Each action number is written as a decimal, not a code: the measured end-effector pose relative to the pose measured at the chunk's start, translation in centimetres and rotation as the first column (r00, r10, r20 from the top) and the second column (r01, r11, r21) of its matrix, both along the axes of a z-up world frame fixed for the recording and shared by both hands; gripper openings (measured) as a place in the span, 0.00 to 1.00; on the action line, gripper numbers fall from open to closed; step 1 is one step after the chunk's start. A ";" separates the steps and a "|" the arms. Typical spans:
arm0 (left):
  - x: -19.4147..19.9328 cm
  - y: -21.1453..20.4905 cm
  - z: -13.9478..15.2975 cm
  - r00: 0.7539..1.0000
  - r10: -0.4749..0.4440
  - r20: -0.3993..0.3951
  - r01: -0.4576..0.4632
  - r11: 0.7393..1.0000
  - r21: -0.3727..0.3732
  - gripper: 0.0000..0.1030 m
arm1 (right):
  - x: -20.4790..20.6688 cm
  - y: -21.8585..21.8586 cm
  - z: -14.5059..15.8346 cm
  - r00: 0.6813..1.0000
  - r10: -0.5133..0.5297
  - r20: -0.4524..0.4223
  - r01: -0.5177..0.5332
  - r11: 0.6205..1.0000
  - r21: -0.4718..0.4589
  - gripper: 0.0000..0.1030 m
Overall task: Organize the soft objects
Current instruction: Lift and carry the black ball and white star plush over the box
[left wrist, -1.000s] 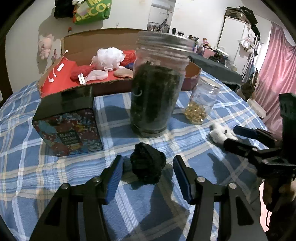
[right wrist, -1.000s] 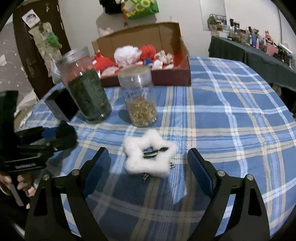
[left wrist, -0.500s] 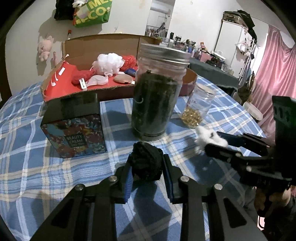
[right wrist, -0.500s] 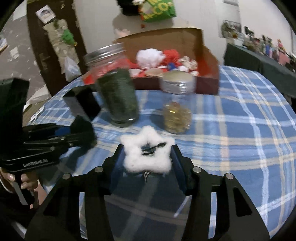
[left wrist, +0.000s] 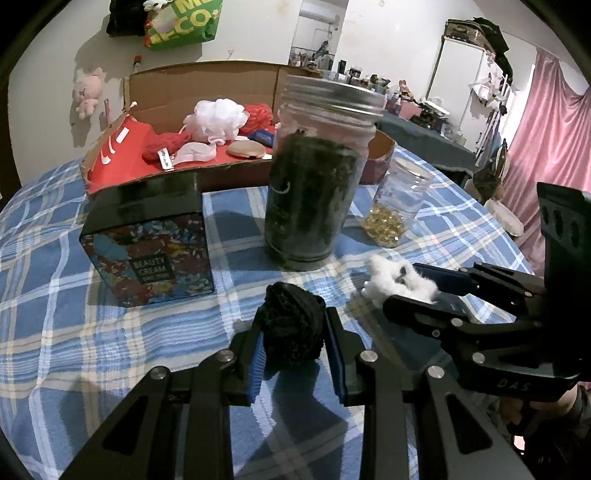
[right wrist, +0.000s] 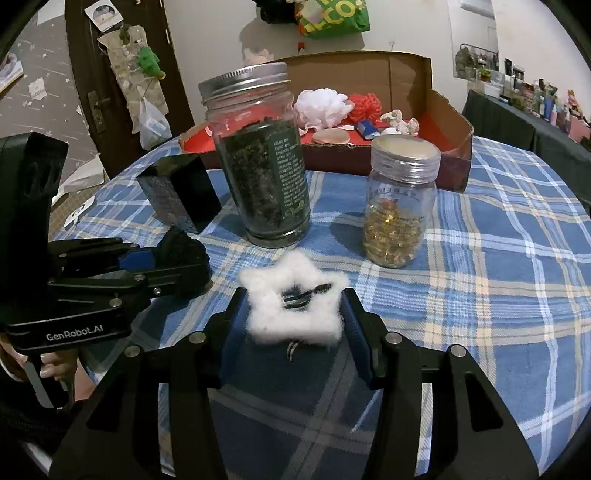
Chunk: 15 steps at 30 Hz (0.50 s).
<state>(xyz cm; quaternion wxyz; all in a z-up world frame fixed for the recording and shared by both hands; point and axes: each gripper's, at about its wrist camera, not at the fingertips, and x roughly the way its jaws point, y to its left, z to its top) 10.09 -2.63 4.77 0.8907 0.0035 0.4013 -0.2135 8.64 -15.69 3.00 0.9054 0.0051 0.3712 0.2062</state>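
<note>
- Two views, taken in turn; first the left wrist view.
- Left gripper has just been closing, and its blue pads now clamp a black soft ball held just over the checked tablecloth.
- Right gripper reaches in from the right edge, its fingers closed on a white fluffy star.
- Tin box stands at the left with "BEAUTY CREAM" printed on its flowered side; a smaller line beneath is too small to read.
- Tall jar with dark leaves stands behind the black ball, and a small jar of golden beads stands to its right.
- Cardboard box behind them holds a white bath puff, red items and a beige pad.
- Green bag on the wall shows large yellow letters, only ".CO." readable.
- Next, the right wrist view.
- Right gripper has also just been closing; its pads press both sides of the white fluffy star, which has a black clip at its centre and sits just above the tablecloth.
- Left gripper comes in from the left, clamped on the black soft ball; its body reads "GenRobot.AI".
- Tall jar carries a green label with fine print too small to read.
- Small jar has faint lettering on the glass that cannot be made out.
</note>
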 end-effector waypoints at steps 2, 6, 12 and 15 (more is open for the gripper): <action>0.0 0.0 0.0 1.000 0.000 -0.001 0.000 1.000 0.001 0.30 | 0.0 0.1 -0.1 1.000 0.002 -0.002 -0.002 1.000 -0.003 0.47; 0.1 0.2 0.0 1.000 0.010 -0.001 -0.010 1.000 -0.002 0.30 | -0.1 0.0 -0.1 1.000 0.006 -0.003 -0.006 1.000 -0.003 0.47; 0.1 1.5 0.3 0.999 0.034 -0.006 -0.034 0.999 -0.009 0.30 | -0.4 -0.6 0.0 1.000 -0.013 -0.005 0.013 1.000 -0.010 0.47; 0.0 2.4 0.5 0.999 0.052 -0.007 -0.052 0.999 -0.008 0.30 | -0.4 -1.5 0.2 0.999 -0.031 -0.007 0.031 0.999 -0.014 0.47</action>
